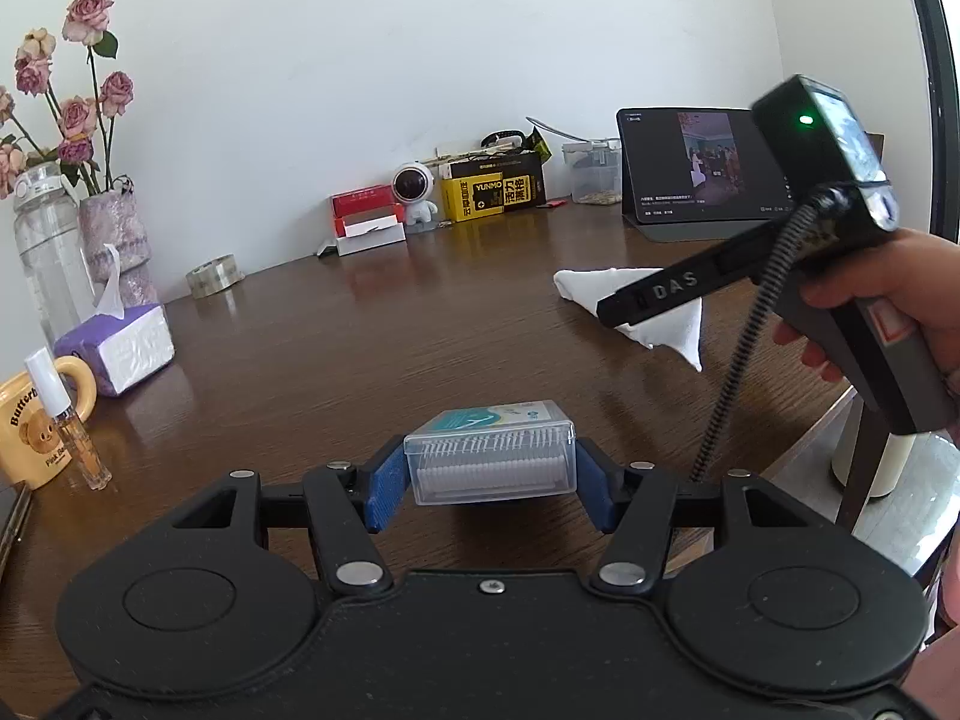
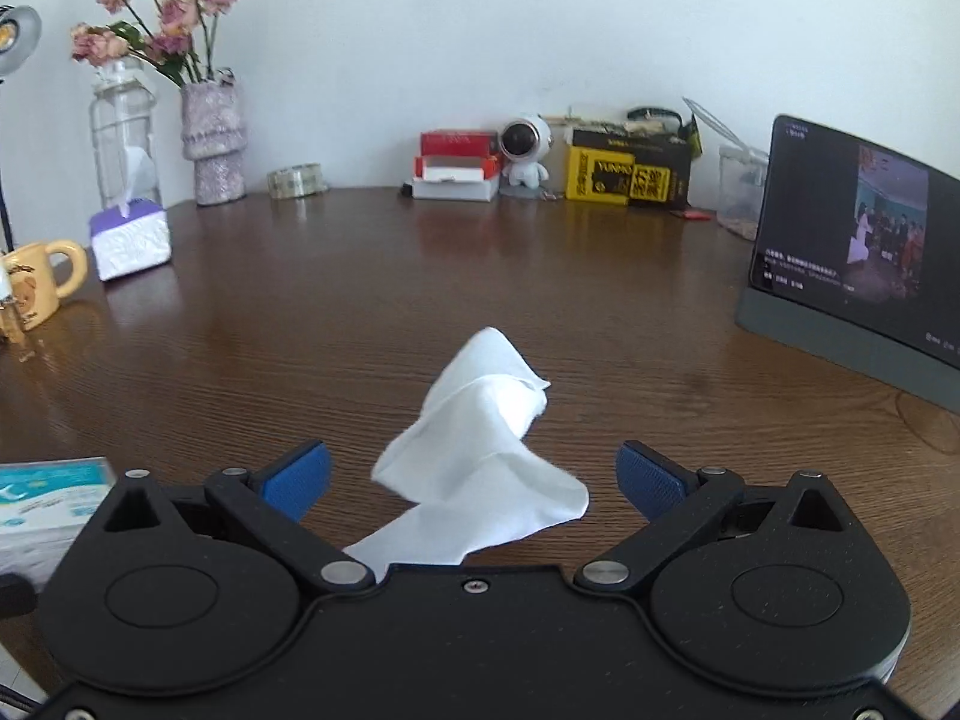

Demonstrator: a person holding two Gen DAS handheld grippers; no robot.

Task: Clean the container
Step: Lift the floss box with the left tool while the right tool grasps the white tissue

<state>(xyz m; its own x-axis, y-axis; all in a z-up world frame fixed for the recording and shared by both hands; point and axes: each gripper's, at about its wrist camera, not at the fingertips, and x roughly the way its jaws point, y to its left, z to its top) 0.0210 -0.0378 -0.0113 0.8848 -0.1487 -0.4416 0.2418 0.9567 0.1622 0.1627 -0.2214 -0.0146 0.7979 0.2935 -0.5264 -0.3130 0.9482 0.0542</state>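
A small clear plastic container (image 1: 489, 450) with a teal label, full of white picks, is held just above the brown table (image 1: 360, 348). My left gripper (image 1: 491, 463) is shut on it, with a blue pad on each end. The same container (image 2: 48, 498) shows at the lower left of the right wrist view. A crumpled white tissue (image 2: 480, 450) lies on the table between the spread blue fingers (image 2: 297, 477) of my open right gripper (image 2: 474, 471). In the left wrist view a hand holds the right gripper (image 1: 624, 306) over the tissue (image 1: 666, 333).
A purple tissue box (image 1: 120, 348), yellow mug (image 1: 30, 426), spray vial (image 1: 75, 426) and tape roll (image 1: 214, 276) sit at the left. Vase, bottle, boxes and an astronaut figure (image 2: 525, 153) line the wall. A lit tablet (image 2: 864, 228) stands at the right. The table edge (image 1: 822, 426) runs close on the right.
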